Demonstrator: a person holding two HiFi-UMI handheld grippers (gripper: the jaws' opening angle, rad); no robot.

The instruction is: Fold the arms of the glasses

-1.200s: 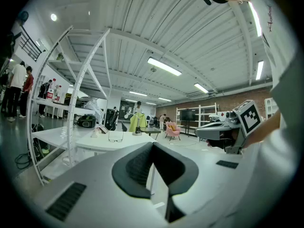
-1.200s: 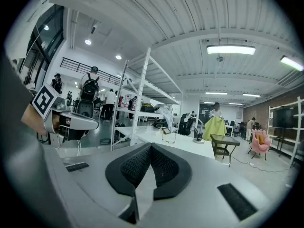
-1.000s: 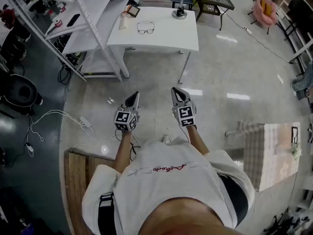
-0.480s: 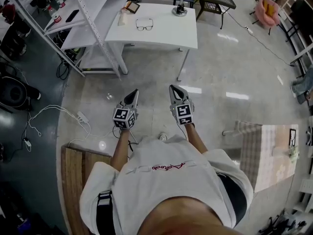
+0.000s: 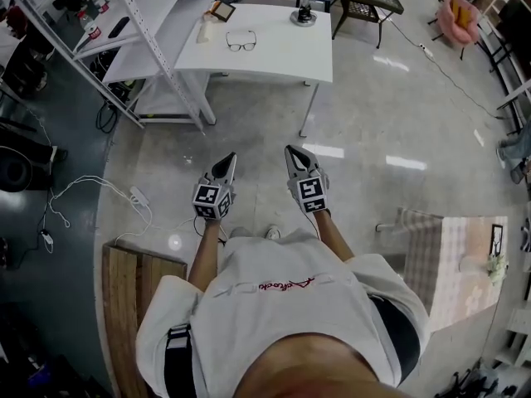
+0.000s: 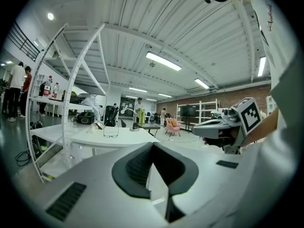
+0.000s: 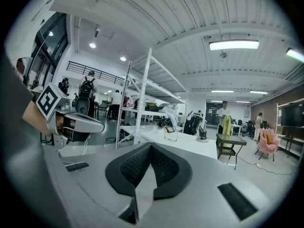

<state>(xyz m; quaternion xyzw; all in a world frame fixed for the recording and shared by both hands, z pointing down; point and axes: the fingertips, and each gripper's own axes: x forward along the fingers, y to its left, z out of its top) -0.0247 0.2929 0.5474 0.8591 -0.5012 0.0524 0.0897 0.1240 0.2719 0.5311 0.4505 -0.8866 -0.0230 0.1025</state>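
Observation:
The dark-framed glasses point(image 5: 241, 41) lie with their arms spread on the white table point(image 5: 282, 65), far ahead of me across the floor. Both grippers are held side by side at waist height, well short of the table. My left gripper point(image 5: 228, 161) is shut with nothing in it, and so is my right gripper point(image 5: 293, 152). In the left gripper view the glasses point(image 6: 110, 129) are small on the table beyond the closed jaws point(image 6: 152, 145). The right gripper view shows the glasses point(image 7: 171, 134) past its closed jaws point(image 7: 151, 145).
A white shelving rack point(image 5: 124, 31) stands left of the table. On the table are a black stand point(image 5: 304, 15), a small frame point(image 5: 222, 11) and a pale bottle point(image 5: 204, 30). Cables point(image 5: 108, 201) trail on the left floor. A wooden bench point(image 5: 133, 305) and a checked cloth point(image 5: 452, 264) flank me.
The person has stepped, and the table with the glasses sits slightly higher in the head view. Both grippers stay shut and side by side.

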